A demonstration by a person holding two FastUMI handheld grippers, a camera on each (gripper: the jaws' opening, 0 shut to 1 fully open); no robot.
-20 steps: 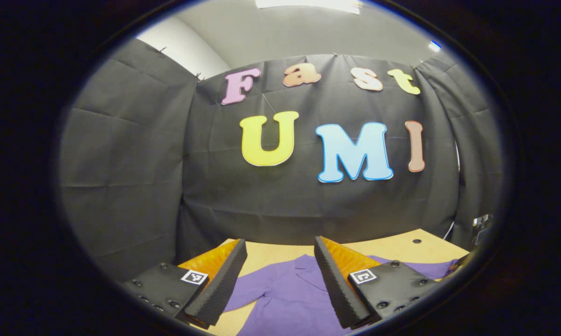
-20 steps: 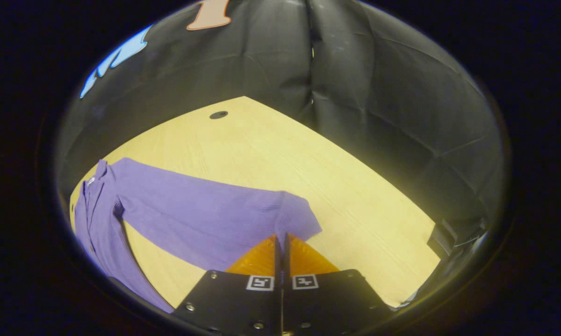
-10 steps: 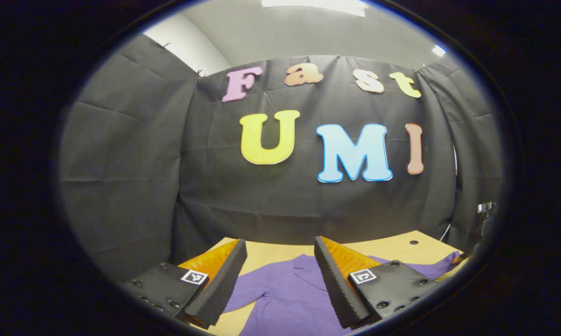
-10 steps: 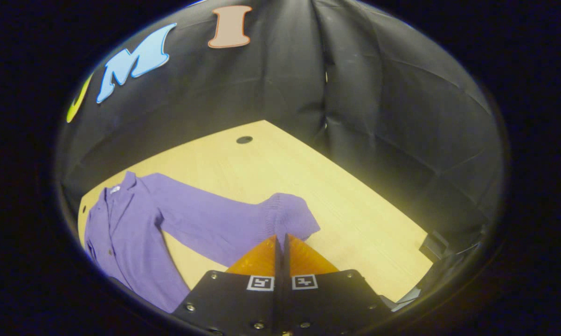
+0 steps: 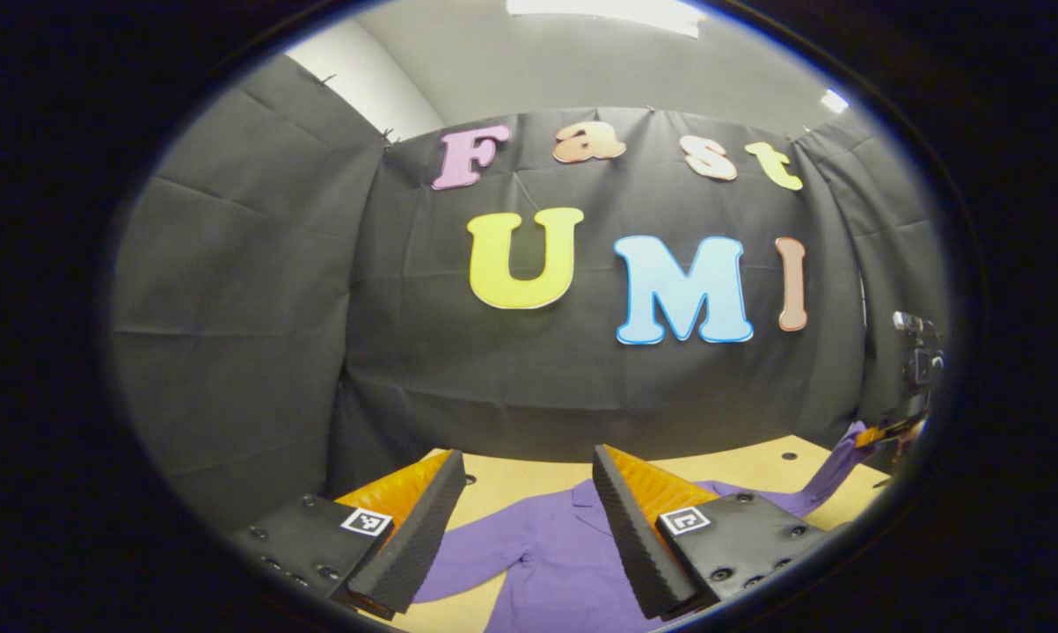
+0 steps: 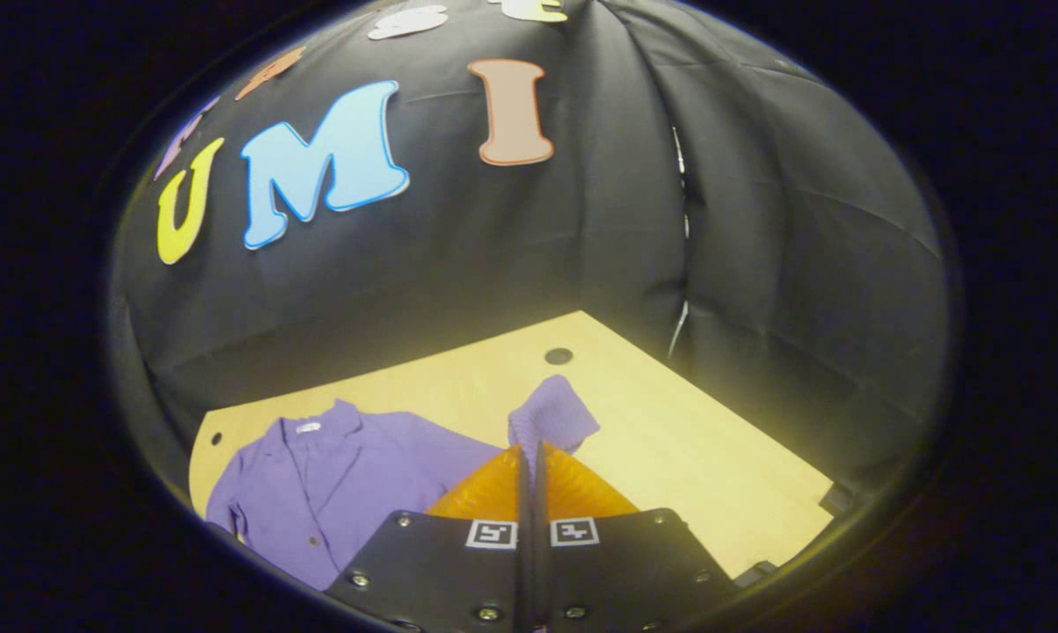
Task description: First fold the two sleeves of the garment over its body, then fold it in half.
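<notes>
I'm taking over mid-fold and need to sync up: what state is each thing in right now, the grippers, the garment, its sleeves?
left gripper: open, above the garment, holding nothing.
right gripper: shut on the right sleeve near its cuff.
right sleeve: lifted off the table, cuff hanging past the fingers.
left sleeve: flat on the table, spread outward, not yet folded.
purple garment: body flat, collar toward the wall, unfolded.
table: bare wood around the garment.

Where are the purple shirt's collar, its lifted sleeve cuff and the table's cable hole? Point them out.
collar (image 6: pixel 346 413): right gripper view, right lapel.
sleeve cuff (image 6: pixel 553 413): right gripper view, ribbed end.
cable hole (image 6: pixel 558 356): right gripper view, hole's centre.
</notes>
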